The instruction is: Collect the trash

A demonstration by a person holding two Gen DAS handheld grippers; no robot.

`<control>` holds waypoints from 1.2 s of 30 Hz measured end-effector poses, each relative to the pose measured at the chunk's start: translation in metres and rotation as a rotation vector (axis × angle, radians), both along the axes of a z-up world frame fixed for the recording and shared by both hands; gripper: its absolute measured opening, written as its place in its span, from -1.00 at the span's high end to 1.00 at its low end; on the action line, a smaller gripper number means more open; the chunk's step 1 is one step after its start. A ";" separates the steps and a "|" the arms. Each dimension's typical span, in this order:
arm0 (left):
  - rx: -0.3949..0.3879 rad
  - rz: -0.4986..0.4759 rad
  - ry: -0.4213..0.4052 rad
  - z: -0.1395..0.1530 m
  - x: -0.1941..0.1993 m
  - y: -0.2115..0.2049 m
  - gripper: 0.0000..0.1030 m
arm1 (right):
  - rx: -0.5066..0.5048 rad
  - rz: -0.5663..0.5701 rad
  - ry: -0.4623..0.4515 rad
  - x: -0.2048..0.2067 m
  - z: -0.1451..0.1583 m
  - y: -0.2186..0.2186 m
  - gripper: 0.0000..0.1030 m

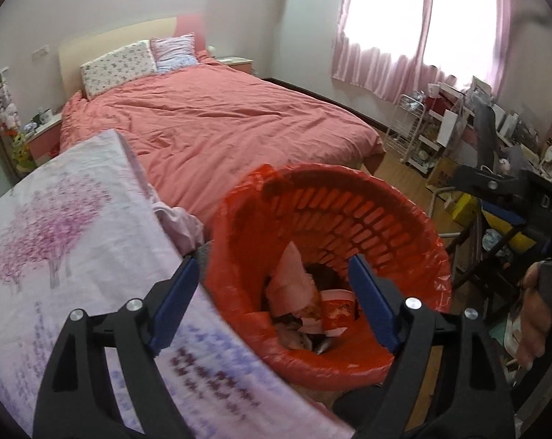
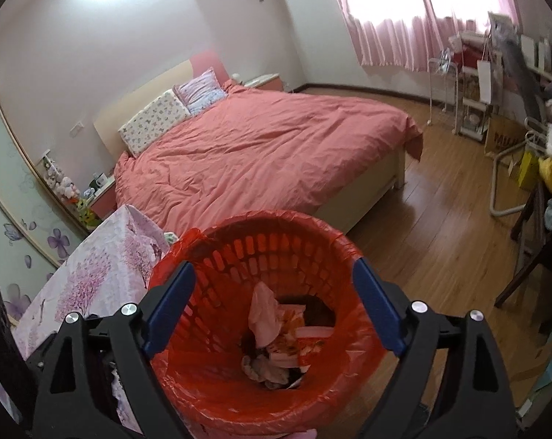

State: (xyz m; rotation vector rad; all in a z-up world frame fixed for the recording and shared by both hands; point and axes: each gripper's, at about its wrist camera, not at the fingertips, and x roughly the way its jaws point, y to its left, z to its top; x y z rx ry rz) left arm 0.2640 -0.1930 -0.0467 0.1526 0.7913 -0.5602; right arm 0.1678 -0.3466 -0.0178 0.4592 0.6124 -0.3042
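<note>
A round slotted bin (image 1: 349, 216) with a red plastic liner stands on the floor next to a cloth-covered table; it also shows in the right wrist view (image 2: 276, 248). Crumpled pink paper and printed wrappers (image 1: 305, 307) lie at its bottom, seen from above in the right wrist view (image 2: 279, 340). My left gripper (image 1: 272, 303) is open and empty, held over the bin's near left rim. My right gripper (image 2: 272, 307) is open and empty, held directly above the bin's mouth. The right gripper's body (image 1: 502, 186) shows at the right edge of the left wrist view.
A table with a lilac tree-print cloth (image 1: 74, 256) is to the left of the bin. A bed with a pink duvet (image 2: 257, 146) lies behind. A cluttered desk, white racks and a chair (image 2: 513, 190) line the right wall. Wooden floor (image 2: 440, 241) lies to the right.
</note>
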 end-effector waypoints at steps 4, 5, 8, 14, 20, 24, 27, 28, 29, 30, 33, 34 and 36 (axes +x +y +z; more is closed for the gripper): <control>-0.008 0.044 -0.033 0.019 -0.013 0.029 -0.60 | -0.066 -0.008 -0.031 -0.017 0.015 0.015 -0.78; -0.011 0.055 -0.044 0.024 -0.018 0.037 -0.61 | -0.080 -0.011 -0.038 -0.020 0.018 0.019 -0.80; -0.010 0.092 -0.083 0.036 -0.037 0.061 -0.69 | -0.141 -0.022 -0.063 -0.036 0.027 0.037 -0.90; 0.004 0.203 -0.183 0.060 -0.089 0.111 -0.86 | -0.282 -0.048 -0.097 -0.066 0.038 0.079 -0.96; 0.011 0.332 -0.244 0.074 -0.140 0.153 -0.92 | -0.332 -0.026 -0.146 -0.099 0.040 0.114 -0.96; 0.009 0.416 -0.266 0.074 -0.176 0.178 -0.92 | -0.366 -0.007 -0.179 -0.122 0.040 0.133 -0.96; 0.010 0.467 -0.284 0.071 -0.198 0.192 -0.92 | -0.405 -0.009 -0.204 -0.136 0.039 0.146 -0.96; 0.011 0.484 -0.292 0.070 -0.206 0.197 -0.92 | -0.416 -0.011 -0.212 -0.139 0.039 0.149 -0.96; 0.011 0.497 -0.298 0.069 -0.210 0.201 -0.92 | -0.428 -0.020 -0.216 -0.144 0.038 0.152 -0.96; 0.011 0.516 -0.302 0.067 -0.217 0.205 -0.92 | -0.432 -0.022 -0.222 -0.146 0.038 0.153 -0.96; 0.002 0.558 -0.313 0.064 -0.232 0.215 -0.92 | -0.440 -0.034 -0.237 -0.154 0.037 0.158 -0.96; 0.003 0.567 -0.321 0.063 -0.235 0.216 -0.92 | -0.450 -0.042 -0.238 -0.156 0.037 0.160 -0.96; 0.011 0.582 -0.349 0.063 -0.244 0.216 -0.92 | -0.464 -0.040 -0.238 -0.161 0.036 0.166 -0.96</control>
